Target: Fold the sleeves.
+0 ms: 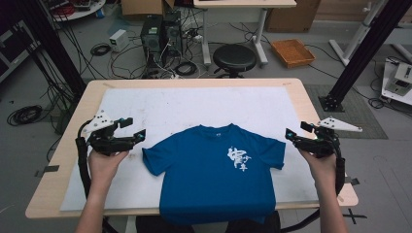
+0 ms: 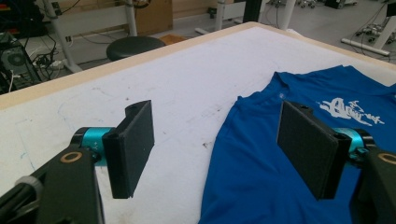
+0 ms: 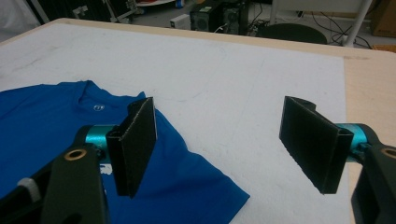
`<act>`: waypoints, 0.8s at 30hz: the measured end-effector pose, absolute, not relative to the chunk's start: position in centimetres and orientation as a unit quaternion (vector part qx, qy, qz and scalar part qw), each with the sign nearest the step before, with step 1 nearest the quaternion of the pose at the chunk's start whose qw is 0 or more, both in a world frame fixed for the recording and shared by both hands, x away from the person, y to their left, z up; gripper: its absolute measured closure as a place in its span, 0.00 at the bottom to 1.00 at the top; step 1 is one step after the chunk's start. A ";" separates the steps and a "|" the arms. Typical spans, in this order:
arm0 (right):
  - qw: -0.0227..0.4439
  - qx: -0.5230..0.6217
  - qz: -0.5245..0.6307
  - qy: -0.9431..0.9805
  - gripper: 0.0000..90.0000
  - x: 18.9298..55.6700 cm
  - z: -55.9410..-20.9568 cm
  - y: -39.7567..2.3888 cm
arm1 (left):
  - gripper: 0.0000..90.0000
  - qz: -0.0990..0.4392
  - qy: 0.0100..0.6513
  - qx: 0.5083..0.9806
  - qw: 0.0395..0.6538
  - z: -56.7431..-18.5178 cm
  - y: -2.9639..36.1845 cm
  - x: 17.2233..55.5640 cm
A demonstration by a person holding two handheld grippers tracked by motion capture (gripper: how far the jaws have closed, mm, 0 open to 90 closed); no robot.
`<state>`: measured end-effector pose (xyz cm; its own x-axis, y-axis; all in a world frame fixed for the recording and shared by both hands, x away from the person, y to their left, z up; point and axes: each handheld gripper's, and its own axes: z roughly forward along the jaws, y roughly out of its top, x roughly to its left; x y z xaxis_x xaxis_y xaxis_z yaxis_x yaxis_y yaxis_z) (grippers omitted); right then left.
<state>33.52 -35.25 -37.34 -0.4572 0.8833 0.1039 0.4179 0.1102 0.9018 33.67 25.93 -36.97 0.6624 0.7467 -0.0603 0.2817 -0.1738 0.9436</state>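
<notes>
Blue T-shirt (image 1: 216, 170) flat, between both tools — untouched

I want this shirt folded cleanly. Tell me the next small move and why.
Probably lower both tongs onto the sleeves. The blue short-sleeved cotton T-shirt lies flat, print up, on the white table mat. The left tongs and right tongs are open, empty, each just outside a sleeve.

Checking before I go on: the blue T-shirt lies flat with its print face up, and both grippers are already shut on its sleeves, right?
Not quite. The blue T-shirt does lie flat, print up, but the left gripper and right gripper hold nothing: both gripper views show the jaws wide open above the table.
</notes>
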 end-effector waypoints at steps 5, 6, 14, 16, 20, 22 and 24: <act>0.238 0.464 0.484 0.703 0.30 33.7 -37.5 -35.3 | 0.31 0.206 0.356 0.738 0.535 -37.1 26.2 33.8; 0.236 0.465 0.484 0.702 0.30 33.7 -37.5 -35.2 | 0.31 0.206 0.357 0.737 0.535 -37.0 26.3 33.8; 0.237 0.461 0.484 0.705 0.30 33.8 -37.5 -35.0 | 0.31 0.205 0.357 0.739 0.533 -37.0 26.5 33.7; 0.237 0.461 0.485 0.705 0.30 33.8 -37.5 -34.9 | 0.31 0.205 0.356 0.740 0.533 -37.0 26.5 33.7; 0.238 0.459 0.483 0.707 0.30 33.8 -37.5 -34.8 | 0.31 0.204 0.357 0.740 0.532 -37.0 26.6 33.6; 0.238 0.459 0.481 0.708 0.30 33.9 -37.5 -34.7 | 0.31 0.201 0.359 0.741 0.531 -37.1 26.7 33.6; 0.238 0.460 0.481 0.707 0.30 33.9 -37.5 -34.7 | 0.31 0.199 0.360 0.740 0.532 -37.1 26.7 33.7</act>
<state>33.86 -34.66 -37.51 -0.4642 0.8794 0.1060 0.4212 0.1138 0.8998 33.66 26.70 -37.07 0.6613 0.7448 -0.0890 0.3217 -0.1745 0.9306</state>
